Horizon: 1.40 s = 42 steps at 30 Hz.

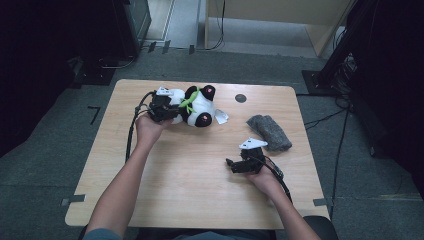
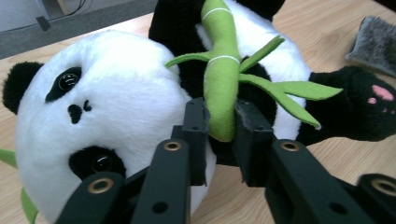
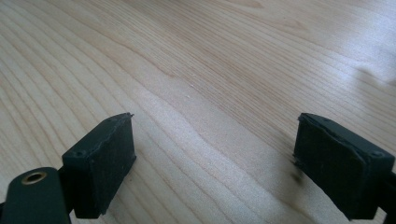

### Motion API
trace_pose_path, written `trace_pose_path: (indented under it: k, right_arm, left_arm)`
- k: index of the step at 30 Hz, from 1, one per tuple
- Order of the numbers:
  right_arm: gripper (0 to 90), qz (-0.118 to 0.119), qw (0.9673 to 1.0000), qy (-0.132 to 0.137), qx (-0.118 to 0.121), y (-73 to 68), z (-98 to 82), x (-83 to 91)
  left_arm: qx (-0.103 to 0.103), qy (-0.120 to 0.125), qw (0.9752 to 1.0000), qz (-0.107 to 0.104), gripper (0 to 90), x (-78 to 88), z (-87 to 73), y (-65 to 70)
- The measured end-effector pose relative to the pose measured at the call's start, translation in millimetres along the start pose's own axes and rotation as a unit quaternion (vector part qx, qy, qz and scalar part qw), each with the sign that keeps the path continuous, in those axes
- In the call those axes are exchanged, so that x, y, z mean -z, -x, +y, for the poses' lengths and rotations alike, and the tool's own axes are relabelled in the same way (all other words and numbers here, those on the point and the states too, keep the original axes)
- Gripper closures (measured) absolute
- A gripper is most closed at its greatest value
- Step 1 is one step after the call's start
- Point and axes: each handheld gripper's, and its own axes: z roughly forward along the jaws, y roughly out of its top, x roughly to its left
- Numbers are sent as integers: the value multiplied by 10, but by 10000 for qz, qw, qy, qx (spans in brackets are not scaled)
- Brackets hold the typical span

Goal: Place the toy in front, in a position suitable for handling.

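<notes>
- At the far left of the table (image 1: 190, 190): plush panda (image 1: 200, 107) lying on its side.
- Left gripper (image 2: 220, 135): clamped on the green bamboo stalk (image 2: 220, 88) sewn across the panda's front.
- Near the right edge: right gripper (image 3: 215, 158) spread wide over bare wood, holding nothing.
- Just beyond it: grey cloth (image 1: 270, 131), well apart from the panda.

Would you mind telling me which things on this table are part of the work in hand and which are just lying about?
In use:
- panda toy
- green bamboo stalk on the panda, clamped by the left gripper

Lying about:
- grey cloth
- right gripper, open over bare table
</notes>
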Motion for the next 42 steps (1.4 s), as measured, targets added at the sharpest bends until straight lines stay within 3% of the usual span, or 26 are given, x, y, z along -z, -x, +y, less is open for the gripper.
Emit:
trace_pose_path:
  k: [6,10,13,18,27,42]
  right_arm:
    - [123,1,10000,-1,-1,0,0,0]
    - [122,0,10000,0,-2,0,0,0]
    - [123,1,10000,-3,-3,0,0,0]
    - [123,0,10000,-4,-9,-1,0,1]
    - [123,-26,10000,-2,-26,1,0,1]
    - [122,-44,10000,-10,-38,-2,-1,3]
  left_arm:
    - [43,263,9996,-50,808,96,52,37]
    - [-114,320,9994,47,816,195,160,113]
    - [-147,433,9989,-29,816,300,263,205]
    - [-191,475,9985,-192,816,409,294,341]
    - [177,474,9979,-404,816,534,84,496]
    - [195,426,9973,-566,813,630,-110,830]
